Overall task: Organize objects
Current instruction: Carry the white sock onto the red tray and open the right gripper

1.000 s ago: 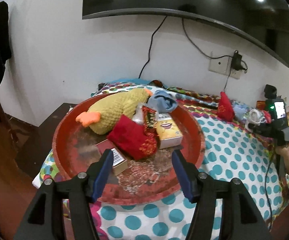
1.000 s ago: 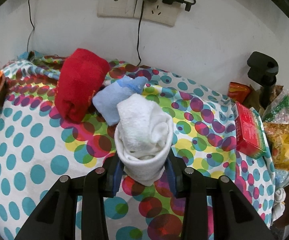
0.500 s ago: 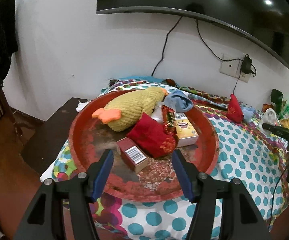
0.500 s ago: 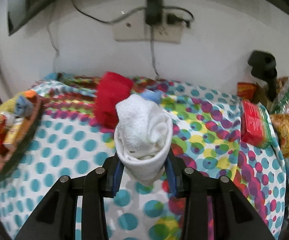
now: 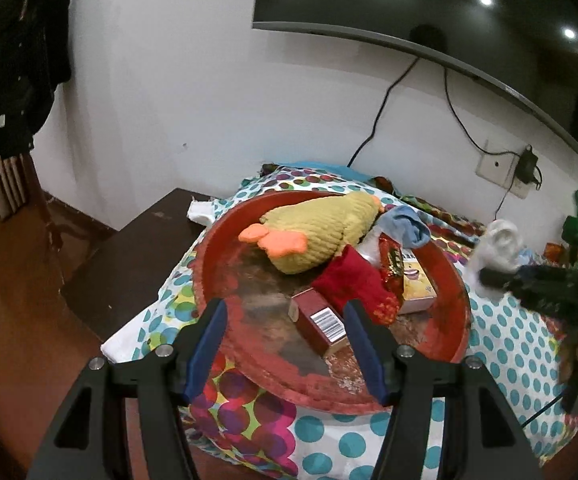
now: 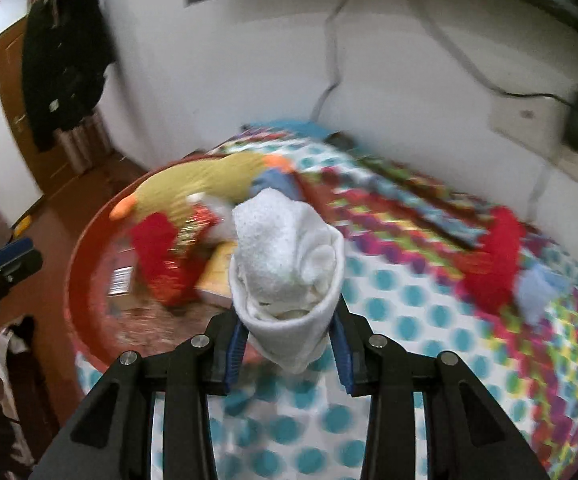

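Observation:
My right gripper (image 6: 289,344) is shut on a rolled white sock (image 6: 287,264) and holds it in the air above the dotted cloth, just right of the round red tray (image 6: 85,264). The sock also shows in the left wrist view (image 5: 497,248) at the right. My left gripper (image 5: 285,344) is open and empty over the near rim of the tray (image 5: 249,364). The tray holds a yellow plush duck (image 5: 317,232), a red sock (image 5: 353,284), a blue sock (image 5: 407,228), a dark red carton (image 5: 321,324), a yellow box (image 5: 417,292) and a shiny wrapper (image 5: 393,264).
A red sock (image 6: 497,256) and a light blue sock (image 6: 537,288) lie on the dotted cloth (image 6: 429,312) near the back wall. A dark wooden side table (image 5: 137,256) stands left of the tray. A wall socket with cables (image 5: 509,172) is behind.
My right gripper has swung left with the white sock, from over the cloth near the socket to beside the tray. My left gripper has drawn back and left from the tray.

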Demonstrator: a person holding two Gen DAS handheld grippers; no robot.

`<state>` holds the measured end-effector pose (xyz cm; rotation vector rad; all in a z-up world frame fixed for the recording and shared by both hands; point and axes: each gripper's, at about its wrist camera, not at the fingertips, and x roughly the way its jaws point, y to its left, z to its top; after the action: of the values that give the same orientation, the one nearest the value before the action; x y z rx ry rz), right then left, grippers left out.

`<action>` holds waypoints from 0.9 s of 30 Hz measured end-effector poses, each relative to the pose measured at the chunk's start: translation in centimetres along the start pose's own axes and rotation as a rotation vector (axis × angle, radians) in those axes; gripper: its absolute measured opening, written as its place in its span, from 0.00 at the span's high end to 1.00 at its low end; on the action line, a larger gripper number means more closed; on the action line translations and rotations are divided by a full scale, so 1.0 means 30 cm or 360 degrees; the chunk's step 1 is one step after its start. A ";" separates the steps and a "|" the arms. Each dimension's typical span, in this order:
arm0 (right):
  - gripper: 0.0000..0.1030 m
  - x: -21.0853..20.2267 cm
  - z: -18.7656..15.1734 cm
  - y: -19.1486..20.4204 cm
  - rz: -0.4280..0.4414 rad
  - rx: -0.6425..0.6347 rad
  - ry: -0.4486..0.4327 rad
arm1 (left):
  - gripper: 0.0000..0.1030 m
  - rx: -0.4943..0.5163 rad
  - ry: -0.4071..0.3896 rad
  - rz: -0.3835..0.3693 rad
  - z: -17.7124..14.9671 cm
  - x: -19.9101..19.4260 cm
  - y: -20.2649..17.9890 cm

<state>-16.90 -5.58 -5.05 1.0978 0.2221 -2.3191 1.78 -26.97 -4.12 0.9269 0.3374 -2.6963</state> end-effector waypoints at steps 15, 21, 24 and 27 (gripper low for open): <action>0.65 0.271 0.104 0.221 0.0184 -0.0018 0.0175 | 0.40 -0.0060 0.0058 0.0015 -0.018 0.036 0.026; 0.53 0.276 0.102 0.210 0.0142 -0.0015 0.0182 | 0.40 -0.0043 0.0070 -0.0001 -0.030 0.038 -0.003; 0.38 0.188 0.088 0.171 0.0138 0.0004 0.0105 | 0.40 -0.0029 0.0054 -0.0008 -0.031 0.032 -0.018; 0.37 0.094 0.072 0.117 0.0124 0.0018 0.0050 | 0.40 -0.0016 0.0064 -0.0021 -0.038 0.036 -0.031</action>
<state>-17.82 -10.47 -5.48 1.1291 0.1752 -2.2382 1.30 -25.94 -5.55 0.9804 0.3665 -2.6880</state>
